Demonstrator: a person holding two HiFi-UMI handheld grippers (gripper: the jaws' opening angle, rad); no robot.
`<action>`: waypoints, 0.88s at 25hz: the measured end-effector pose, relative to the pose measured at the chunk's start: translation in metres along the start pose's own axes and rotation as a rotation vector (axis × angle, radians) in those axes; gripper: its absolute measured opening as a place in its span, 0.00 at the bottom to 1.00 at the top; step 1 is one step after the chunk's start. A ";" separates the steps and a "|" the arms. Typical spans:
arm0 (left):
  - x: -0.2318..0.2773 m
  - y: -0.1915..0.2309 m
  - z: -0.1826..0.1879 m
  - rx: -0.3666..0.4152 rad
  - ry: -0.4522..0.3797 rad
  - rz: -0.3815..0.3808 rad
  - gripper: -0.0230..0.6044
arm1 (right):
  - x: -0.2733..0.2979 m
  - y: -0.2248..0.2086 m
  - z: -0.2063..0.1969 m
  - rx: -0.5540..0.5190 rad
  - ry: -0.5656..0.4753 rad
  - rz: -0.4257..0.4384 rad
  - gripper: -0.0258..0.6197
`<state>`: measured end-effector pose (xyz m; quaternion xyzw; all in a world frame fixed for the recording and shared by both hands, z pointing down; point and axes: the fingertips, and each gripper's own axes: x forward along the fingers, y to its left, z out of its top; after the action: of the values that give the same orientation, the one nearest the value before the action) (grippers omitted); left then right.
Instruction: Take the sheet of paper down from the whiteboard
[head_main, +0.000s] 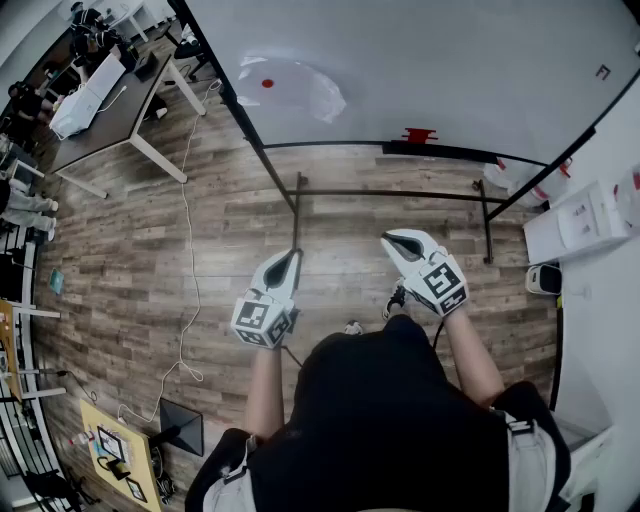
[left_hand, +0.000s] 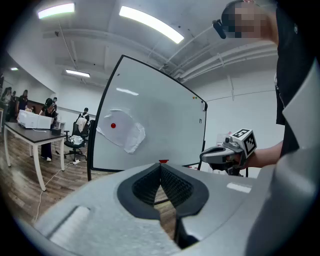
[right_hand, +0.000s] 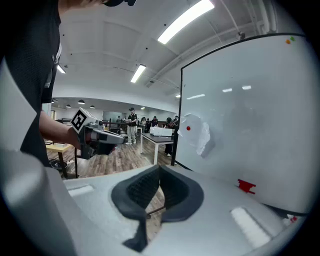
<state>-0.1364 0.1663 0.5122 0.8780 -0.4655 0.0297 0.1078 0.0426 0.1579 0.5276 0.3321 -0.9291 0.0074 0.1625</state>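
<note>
A crumpled white sheet of paper (head_main: 295, 88) hangs on the whiteboard (head_main: 450, 70), pinned by a round red magnet (head_main: 267, 83). The left gripper view shows the paper (left_hand: 125, 132) far ahead and to the left; in the right gripper view the paper (right_hand: 199, 134) is ahead on the board. My left gripper (head_main: 295, 254) and right gripper (head_main: 388, 240) are held side by side in front of the body, well short of the board. The left gripper (left_hand: 160, 166) is shut with nothing in it. The right gripper (right_hand: 160, 169) also has its pads meeting, empty.
A small red object (head_main: 420, 134) lies on the board's tray. The board's black stand legs (head_main: 297, 215) cross the wooden floor below the grippers. A table (head_main: 110, 110) with a white machine and several people stands at the left. White boxes (head_main: 580, 220) sit at the right. A cable (head_main: 188, 250) trails over the floor.
</note>
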 end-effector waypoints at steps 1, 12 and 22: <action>0.001 -0.002 -0.001 0.001 0.000 0.000 0.05 | 0.000 -0.001 0.001 -0.001 -0.003 0.001 0.05; 0.008 -0.009 -0.002 0.015 -0.023 -0.013 0.05 | 0.001 -0.006 -0.005 0.015 -0.006 -0.008 0.05; 0.021 -0.015 -0.008 -0.058 -0.026 -0.021 0.05 | 0.003 -0.025 -0.014 0.061 -0.003 -0.050 0.05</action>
<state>-0.1123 0.1593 0.5205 0.8796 -0.4583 0.0037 0.1275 0.0603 0.1382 0.5390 0.3603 -0.9200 0.0312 0.1508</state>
